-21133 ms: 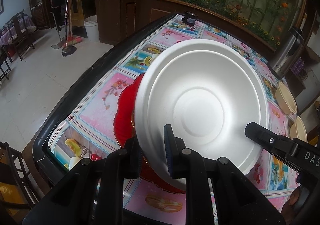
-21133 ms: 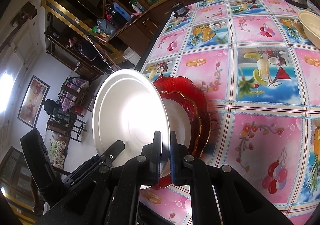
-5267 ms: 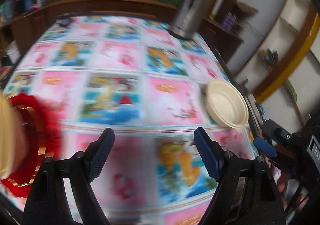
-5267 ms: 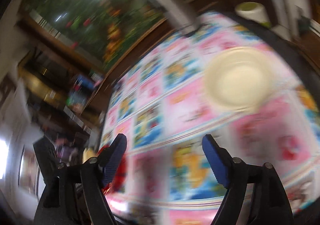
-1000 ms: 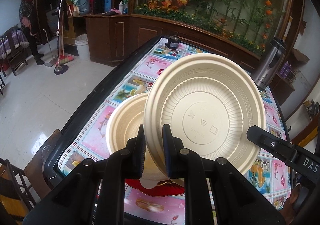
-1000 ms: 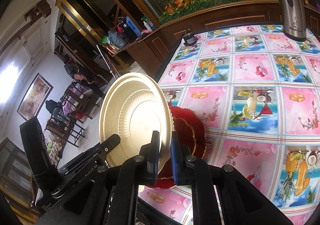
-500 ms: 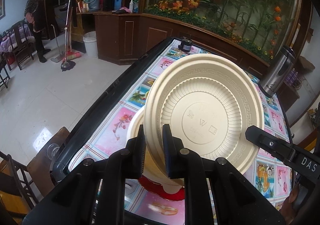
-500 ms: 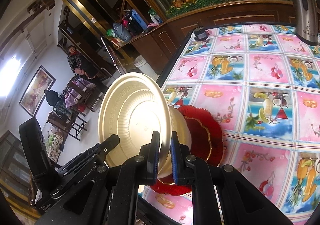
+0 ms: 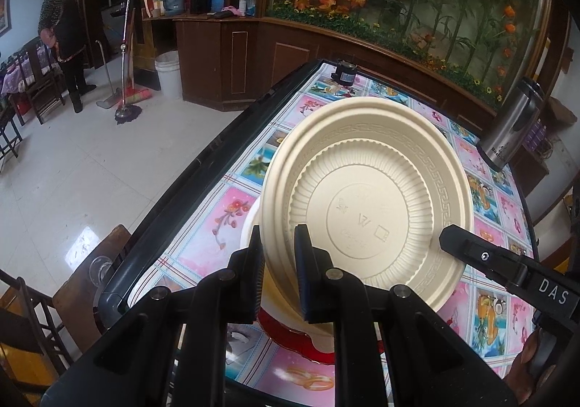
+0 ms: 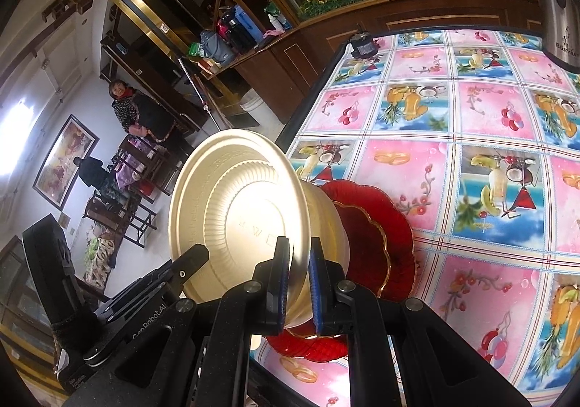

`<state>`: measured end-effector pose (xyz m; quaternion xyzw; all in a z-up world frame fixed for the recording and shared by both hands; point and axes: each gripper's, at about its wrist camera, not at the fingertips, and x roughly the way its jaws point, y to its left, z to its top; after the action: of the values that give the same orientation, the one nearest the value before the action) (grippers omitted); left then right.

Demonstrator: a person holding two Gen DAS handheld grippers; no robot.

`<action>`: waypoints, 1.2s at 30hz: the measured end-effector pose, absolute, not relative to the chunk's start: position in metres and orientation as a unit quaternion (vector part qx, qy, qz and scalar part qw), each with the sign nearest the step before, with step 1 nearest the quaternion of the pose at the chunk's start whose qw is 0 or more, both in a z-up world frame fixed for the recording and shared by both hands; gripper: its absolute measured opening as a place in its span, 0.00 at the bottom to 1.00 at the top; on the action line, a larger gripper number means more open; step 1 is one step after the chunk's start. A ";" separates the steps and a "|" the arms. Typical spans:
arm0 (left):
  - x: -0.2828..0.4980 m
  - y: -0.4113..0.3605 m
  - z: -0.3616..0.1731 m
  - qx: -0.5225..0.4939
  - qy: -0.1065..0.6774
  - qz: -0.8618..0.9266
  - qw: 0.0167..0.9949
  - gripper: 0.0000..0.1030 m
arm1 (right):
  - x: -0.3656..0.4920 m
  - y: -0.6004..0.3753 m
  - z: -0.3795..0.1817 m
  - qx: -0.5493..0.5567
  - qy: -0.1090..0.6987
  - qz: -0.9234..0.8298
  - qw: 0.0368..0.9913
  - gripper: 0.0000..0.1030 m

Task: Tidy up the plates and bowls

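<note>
- Now lower than a second ago: cream bowl (image 9: 366, 196) over the stack (image 10: 362, 236), nearer the red plates (image 10: 377, 225).
- Pinched by the rim on both sides, left gripper (image 9: 277, 280) and right gripper (image 10: 299, 283) clamped nearly shut.
- Could land tilted and slide off if released unevenly.

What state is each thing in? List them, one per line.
Cream bowl: tilted on edge, off the table, gripped at its rim from both sides.
Left gripper: shut on the bowl's rim.
Right gripper: shut on the bowl's rim.
Second cream bowl: sitting on the red plates.
Red plates: stacked flat on the table.
Steel flask: upright.
</note>
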<state>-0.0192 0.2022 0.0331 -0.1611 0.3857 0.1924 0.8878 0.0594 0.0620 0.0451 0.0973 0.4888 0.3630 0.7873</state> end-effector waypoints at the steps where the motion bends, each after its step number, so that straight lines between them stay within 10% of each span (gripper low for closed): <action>1: -0.019 0.203 0.033 -0.162 0.386 0.192 0.887 0.13 | 0.059 0.062 0.045 0.097 0.489 0.363 0.787 0.10; 36: -0.016 0.216 0.025 -0.172 0.395 0.195 0.881 0.13 | 0.060 0.075 0.040 0.088 0.496 0.364 0.783 0.10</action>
<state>-0.0159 0.2163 0.0248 -0.1722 0.3949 0.1949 0.8811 0.0604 0.0751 0.0403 0.0882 0.4963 0.3640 0.7832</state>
